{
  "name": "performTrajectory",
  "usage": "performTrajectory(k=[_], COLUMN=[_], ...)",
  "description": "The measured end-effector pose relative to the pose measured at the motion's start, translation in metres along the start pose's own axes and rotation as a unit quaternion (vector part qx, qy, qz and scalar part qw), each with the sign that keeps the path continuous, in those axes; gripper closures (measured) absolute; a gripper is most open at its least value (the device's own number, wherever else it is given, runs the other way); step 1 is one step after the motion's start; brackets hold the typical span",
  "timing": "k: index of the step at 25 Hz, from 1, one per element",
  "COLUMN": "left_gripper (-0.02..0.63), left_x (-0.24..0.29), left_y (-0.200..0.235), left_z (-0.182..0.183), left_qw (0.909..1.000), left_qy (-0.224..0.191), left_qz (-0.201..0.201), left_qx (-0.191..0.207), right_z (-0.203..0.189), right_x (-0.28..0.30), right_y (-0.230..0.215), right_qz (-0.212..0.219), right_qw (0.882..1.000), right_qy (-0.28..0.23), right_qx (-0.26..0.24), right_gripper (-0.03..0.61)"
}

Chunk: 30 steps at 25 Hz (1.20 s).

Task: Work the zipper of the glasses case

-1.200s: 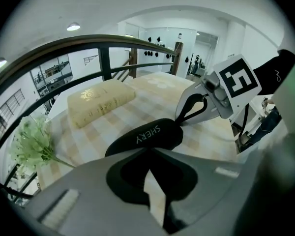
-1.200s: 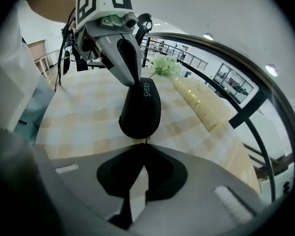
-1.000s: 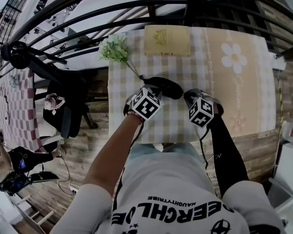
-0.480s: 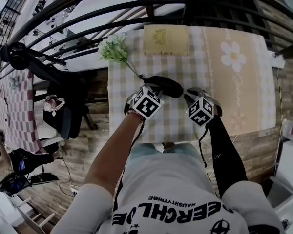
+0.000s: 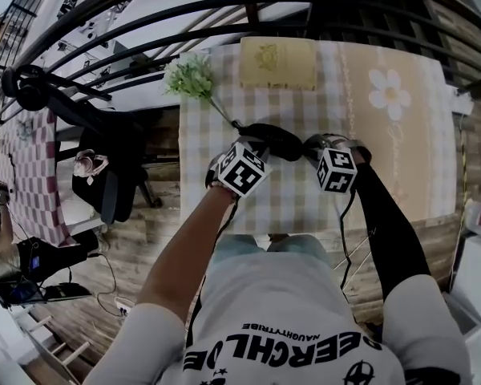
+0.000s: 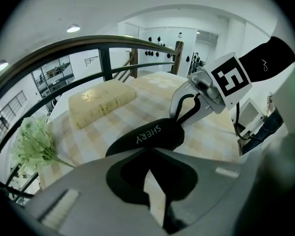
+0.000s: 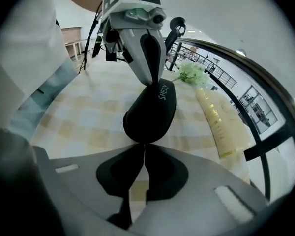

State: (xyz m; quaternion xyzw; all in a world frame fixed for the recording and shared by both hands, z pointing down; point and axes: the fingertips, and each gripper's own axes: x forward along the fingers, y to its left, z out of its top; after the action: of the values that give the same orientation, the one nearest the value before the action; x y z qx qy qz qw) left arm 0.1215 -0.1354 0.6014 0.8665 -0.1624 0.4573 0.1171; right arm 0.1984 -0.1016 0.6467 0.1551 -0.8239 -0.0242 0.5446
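The black glasses case is seen lying on the checked counter between the 2 hand-held grippers. A green sprig and a yellow box are set farther back. The left hand-held gripper is pinched together on 1 end of the case, which is judged to be anchored that way. The right hand-held gripper is brought down on the opposite end. Its jaws have just been closing, and the tips are now met at the case's edge with only a thin line between them. The zipper pull is judged to be what is caught there, though it is too small to be made out. Whether the zip is open or closed cannot be told. Step in hand: the grip on the pull is being secured, and no run along the zip is judged to have been made yet. Next move: the pull is to be drawn round the case's edge toward the left end, in line with the zip track. The case must be kept pinned so that it is not dragged along.
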Motion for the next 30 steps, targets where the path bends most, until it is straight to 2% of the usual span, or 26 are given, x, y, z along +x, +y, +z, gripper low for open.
performTrajectory(k=[4, 9, 16, 21, 26, 30], left_gripper=[0.614, 0.614, 0.614, 0.614, 0.614, 0.614], left_x=[-0.001, 0.000, 0.001, 0.001, 0.002, 0.000], left_y=[-0.001, -0.001, 0.000, 0.000, 0.001, 0.000], left_z=[-0.001, -0.002, -0.001, -0.001, -0.001, -0.001], left_qw=[1.0000, 1.0000, 1.0000, 0.9999, 0.9996, 0.9995], left_qy=[0.000, 0.003, -0.001, -0.007, -0.014, -0.019], left_qz=[0.000, 0.003, 0.006, 0.004, 0.004, 0.007], left_qx=[-0.005, -0.005, -0.005, -0.014, -0.022, -0.025], right_z=[0.001, 0.001, 0.009, 0.016, 0.030, 0.034], right_x=[-0.006, -0.009, -0.007, -0.005, 0.003, 0.005], right_y=[0.006, 0.016, 0.028, 0.035, 0.042, 0.042], right_qz=[0.015, -0.001, -0.030, -0.051, -0.059, -0.066], right_qw=[1.000, 0.998, 0.987, 0.968, 0.939, 0.923], right_qy=[0.003, 0.030, 0.062, 0.082, 0.083, 0.081], right_qx=[0.017, 0.048, 0.145, 0.234, 0.329, 0.369], right_gripper=[0.545, 0.548, 0.548, 0.548, 0.545, 0.538])
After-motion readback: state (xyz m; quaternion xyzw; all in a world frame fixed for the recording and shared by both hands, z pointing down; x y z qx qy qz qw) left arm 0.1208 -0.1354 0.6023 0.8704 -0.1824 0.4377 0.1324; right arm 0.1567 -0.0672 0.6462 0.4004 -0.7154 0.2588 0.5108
